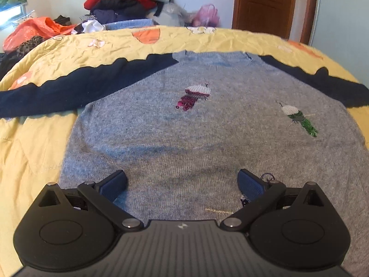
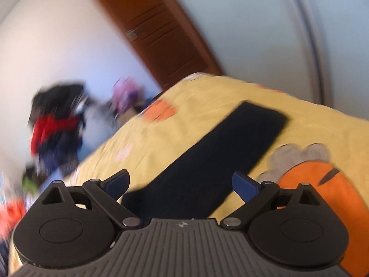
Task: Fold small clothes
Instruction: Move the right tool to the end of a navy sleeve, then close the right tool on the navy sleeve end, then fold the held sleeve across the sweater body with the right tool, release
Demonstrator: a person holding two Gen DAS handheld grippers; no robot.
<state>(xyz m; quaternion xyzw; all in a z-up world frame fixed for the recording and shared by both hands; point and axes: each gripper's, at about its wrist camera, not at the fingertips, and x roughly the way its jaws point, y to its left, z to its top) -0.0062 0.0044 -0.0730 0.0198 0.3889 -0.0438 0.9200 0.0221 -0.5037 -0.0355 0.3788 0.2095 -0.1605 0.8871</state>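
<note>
Left tongs (image 1: pixel 182 182): spread wide, nothing gripped, low over lower body of grey sweater (image 1: pixel 196 138). Right tongs (image 2: pixel 181 183): wide open, empty, above navy sleeve (image 2: pixel 214 159); view blurred. Sweater: flat on yellow bedspread (image 1: pixel 46 138), navy sleeves out to both sides, neckline at far end. Sequined motifs, pink (image 1: pixel 193 97) and green (image 1: pixel 299 120), ahead of left tongs. Clothes heap (image 1: pixel 124 2) beyond bed.
</note>
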